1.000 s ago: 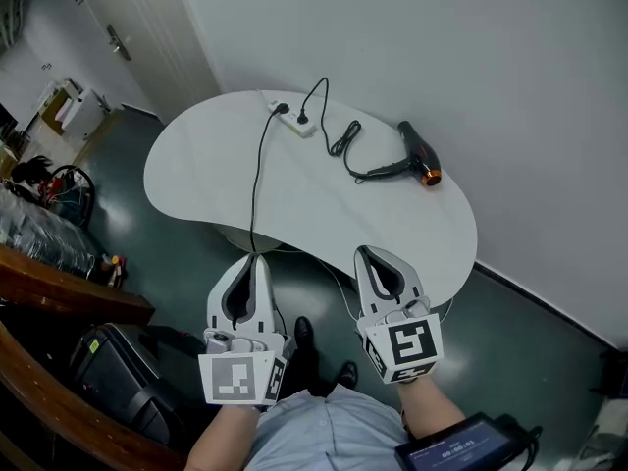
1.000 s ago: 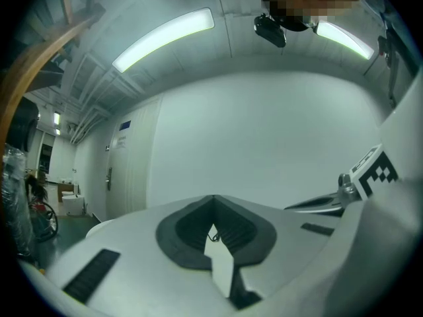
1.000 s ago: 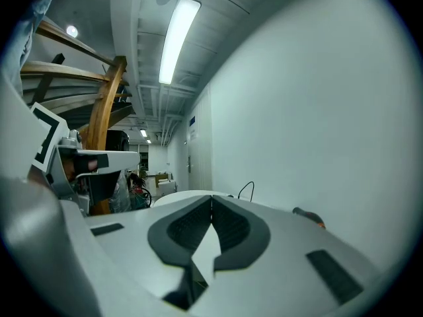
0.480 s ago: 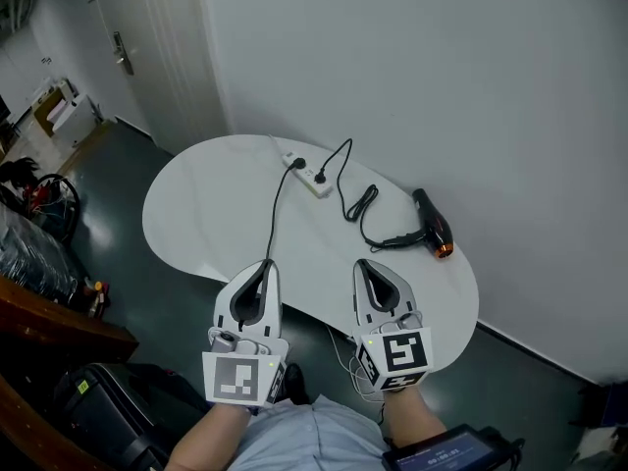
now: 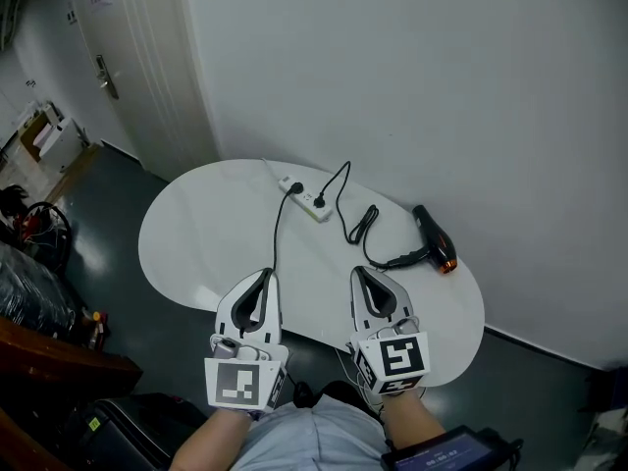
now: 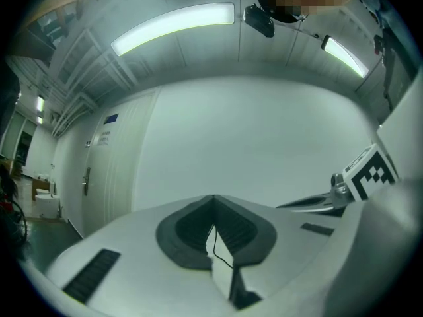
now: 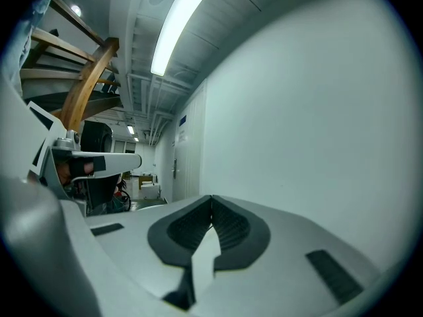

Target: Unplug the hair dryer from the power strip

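Observation:
A black hair dryer (image 5: 435, 236) with an orange end lies at the right of the white table (image 5: 196, 234). Its black cord (image 5: 365, 226) loops left to a plug in the white power strip (image 5: 306, 198) near the wall. A second black cable (image 5: 276, 234) runs from the strip to the table's near edge. My left gripper (image 5: 266, 272) and right gripper (image 5: 357, 271) hover side by side over that near edge, well short of the strip. Both are shut and hold nothing. In the left gripper view (image 6: 213, 198) and the right gripper view (image 7: 211, 197) the jaw tips meet.
A white wall rises right behind the table, and a door (image 5: 103, 62) stands at the back left. Dark floor surrounds the table. Boxes and clutter (image 5: 29, 214) sit at the far left, and a dark bag (image 5: 118, 430) at the lower left.
Both grippers have come forward from in front of the table to its near edge, still shut. The table and wall now sit closer in the head view.

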`<state>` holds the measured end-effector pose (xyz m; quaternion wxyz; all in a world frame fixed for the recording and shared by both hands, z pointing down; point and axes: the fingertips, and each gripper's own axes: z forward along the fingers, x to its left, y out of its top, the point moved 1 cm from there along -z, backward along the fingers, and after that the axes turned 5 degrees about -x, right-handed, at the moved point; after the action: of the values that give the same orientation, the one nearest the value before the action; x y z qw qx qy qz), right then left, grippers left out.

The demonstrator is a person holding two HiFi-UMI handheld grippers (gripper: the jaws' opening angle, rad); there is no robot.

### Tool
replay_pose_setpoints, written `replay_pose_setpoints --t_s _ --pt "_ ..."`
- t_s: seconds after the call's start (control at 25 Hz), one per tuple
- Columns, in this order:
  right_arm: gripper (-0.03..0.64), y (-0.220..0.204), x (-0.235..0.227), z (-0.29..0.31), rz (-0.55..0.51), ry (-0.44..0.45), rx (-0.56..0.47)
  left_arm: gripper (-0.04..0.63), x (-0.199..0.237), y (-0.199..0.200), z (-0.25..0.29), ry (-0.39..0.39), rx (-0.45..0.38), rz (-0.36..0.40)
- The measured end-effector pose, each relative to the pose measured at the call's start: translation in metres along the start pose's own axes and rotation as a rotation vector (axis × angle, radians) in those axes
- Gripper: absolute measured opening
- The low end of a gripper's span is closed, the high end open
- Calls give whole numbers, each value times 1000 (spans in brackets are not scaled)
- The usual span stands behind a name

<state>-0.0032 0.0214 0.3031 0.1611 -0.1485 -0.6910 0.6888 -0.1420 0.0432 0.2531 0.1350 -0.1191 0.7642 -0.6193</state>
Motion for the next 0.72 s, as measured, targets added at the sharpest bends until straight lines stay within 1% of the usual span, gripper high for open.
replay_pose_setpoints --t_s 0.32,0.56,0.72 --pt "2 -11 -10 22 17 -25 14 -2 12 -19 18 -8 42 -5" --pt "2 -18 -24 51 36 -27 22 -2 21 -30 44 -4 68 -36" --pt "2 -21 -37 77 49 -19 23 -2 28 -37 71 20 83 -75"
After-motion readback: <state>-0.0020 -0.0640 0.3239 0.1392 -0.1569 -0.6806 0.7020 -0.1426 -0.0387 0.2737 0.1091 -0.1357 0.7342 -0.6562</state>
